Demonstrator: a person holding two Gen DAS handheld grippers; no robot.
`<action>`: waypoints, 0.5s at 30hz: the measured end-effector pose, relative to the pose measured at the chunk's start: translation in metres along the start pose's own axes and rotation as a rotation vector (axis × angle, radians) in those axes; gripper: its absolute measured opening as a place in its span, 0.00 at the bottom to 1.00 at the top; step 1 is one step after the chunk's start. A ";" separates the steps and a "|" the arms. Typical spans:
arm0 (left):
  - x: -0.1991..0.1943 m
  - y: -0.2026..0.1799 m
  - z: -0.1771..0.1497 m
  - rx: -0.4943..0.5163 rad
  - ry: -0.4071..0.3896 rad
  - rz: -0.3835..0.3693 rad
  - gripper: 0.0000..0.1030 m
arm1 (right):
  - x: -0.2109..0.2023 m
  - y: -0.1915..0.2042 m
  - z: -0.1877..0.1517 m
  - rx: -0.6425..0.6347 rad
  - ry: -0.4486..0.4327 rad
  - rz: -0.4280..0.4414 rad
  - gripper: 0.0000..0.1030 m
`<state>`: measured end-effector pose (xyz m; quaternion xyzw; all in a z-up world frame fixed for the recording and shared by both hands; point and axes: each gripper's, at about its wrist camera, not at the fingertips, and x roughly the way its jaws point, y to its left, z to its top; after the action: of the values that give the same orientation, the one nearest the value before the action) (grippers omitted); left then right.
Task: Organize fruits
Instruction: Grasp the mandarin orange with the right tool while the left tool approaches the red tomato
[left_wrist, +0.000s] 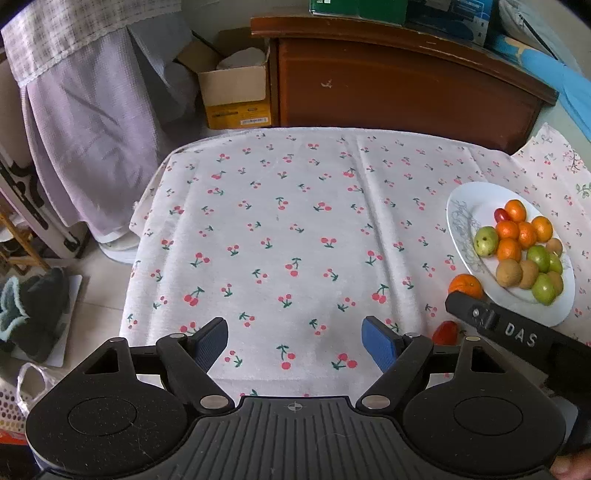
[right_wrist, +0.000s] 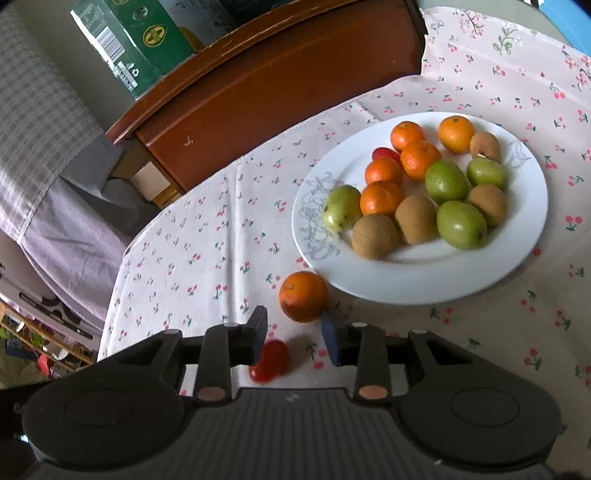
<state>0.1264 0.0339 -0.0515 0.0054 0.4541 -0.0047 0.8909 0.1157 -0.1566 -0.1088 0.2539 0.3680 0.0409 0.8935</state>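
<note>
A white plate holds several tangerines, green fruits, kiwis and one small red tomato. It also shows in the left wrist view. A loose tangerine lies on the cloth just left of the plate. A loose red tomato lies nearer, under my right gripper, which is open and empty just above and short of the tangerine. My left gripper is open and empty over bare cloth. The right gripper's body crosses the left view, hiding part of the tangerine and tomato.
The table wears a white cherry-print cloth. A brown wooden cabinet stands behind it, with a green box on top. A cardboard box and a lilac cloth-draped piece of furniture stand off the far left edge.
</note>
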 end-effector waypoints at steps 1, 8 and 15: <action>0.000 0.000 0.000 -0.002 0.001 0.000 0.78 | 0.001 0.001 0.000 -0.004 -0.006 -0.006 0.33; 0.004 -0.005 -0.002 0.026 0.003 -0.007 0.78 | 0.007 0.005 0.003 -0.021 -0.038 -0.042 0.29; 0.005 -0.013 -0.007 0.083 -0.005 -0.069 0.78 | -0.007 0.007 0.001 -0.027 -0.011 -0.043 0.28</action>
<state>0.1239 0.0209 -0.0597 0.0268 0.4513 -0.0541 0.8903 0.1116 -0.1527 -0.1004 0.2339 0.3679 0.0252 0.8996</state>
